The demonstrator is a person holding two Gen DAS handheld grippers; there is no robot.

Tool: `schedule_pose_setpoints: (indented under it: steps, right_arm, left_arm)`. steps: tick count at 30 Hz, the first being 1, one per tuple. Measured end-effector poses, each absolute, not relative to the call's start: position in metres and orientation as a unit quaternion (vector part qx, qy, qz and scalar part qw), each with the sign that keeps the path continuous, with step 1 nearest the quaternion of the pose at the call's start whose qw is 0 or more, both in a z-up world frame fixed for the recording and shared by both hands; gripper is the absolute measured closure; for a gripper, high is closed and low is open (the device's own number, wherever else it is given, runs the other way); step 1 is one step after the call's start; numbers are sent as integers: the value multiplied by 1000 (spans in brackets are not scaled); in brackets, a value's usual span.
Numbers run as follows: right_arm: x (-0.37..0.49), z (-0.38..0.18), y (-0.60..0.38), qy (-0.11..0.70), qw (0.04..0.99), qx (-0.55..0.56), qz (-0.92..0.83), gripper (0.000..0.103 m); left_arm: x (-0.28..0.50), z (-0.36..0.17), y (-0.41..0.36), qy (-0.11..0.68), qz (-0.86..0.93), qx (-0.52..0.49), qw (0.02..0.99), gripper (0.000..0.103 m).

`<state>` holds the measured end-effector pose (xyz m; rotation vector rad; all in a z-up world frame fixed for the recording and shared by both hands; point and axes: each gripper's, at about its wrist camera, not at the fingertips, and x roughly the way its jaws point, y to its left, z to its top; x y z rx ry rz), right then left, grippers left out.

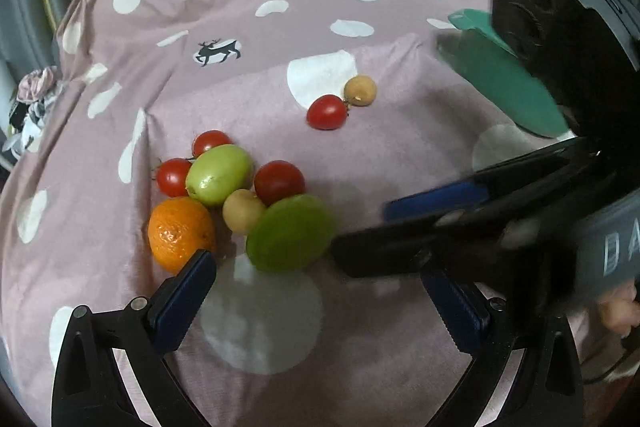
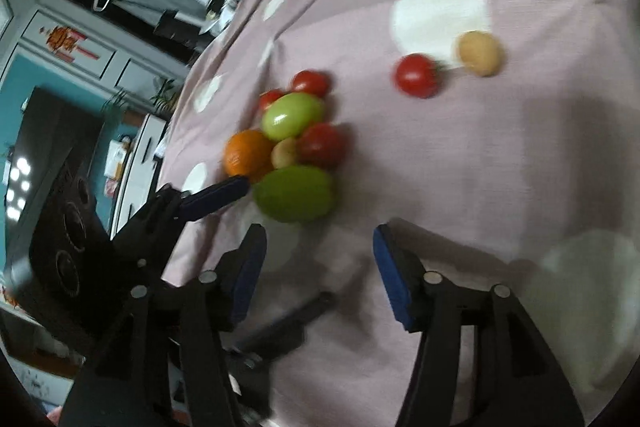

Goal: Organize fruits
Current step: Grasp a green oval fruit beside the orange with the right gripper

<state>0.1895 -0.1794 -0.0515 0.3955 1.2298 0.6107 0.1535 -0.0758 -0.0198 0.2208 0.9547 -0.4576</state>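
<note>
A cluster of fruit lies on the pink dotted cloth (image 1: 380, 167): an orange (image 1: 180, 233), two green fruits (image 1: 219, 174) (image 1: 290, 231), three red tomatoes (image 1: 279, 181), a small tan fruit (image 1: 242, 210). Apart, farther back, lie a red tomato (image 1: 327, 111) and a tan fruit (image 1: 360, 90). My left gripper (image 1: 320, 303) is open and empty, its left pad next to the orange. My right gripper (image 2: 318, 275) is open and empty just short of the near green fruit (image 2: 294, 193); it enters the left wrist view from the right (image 1: 360, 239).
A teal board-like object (image 1: 504, 79) lies at the right on the cloth. Crumpled fabric (image 1: 34, 107) sits at the cloth's left edge. Cabinets and a blue wall (image 2: 60, 67) stand beyond the left edge in the right wrist view.
</note>
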Motion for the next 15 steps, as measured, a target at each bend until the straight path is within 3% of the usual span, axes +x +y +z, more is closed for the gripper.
schedule_pose_setpoints:
  steps: [3,5,7,12,15]
  right_arm:
    - [195,-54,-169,563,754,186,284,43]
    - [202,-57,-170,564,747,222,274,43]
    - [206,-58,-171,563,739,248,273,43]
    - [211,-58,-163,574,734,238,272,43]
    - [217,-61,-161,575,728,254,274,47]
  left_arm:
    - [158,-21,-70,468,-222,91,851,4]
    - [164,-22,-69,470,-213,87,852,13]
    - [166,-22,-70,464,-208,105,855,30]
    - [170,-25,-69,468,-237,101,845,40]
    - [178,-28,-60,483,-236,71,840,54]
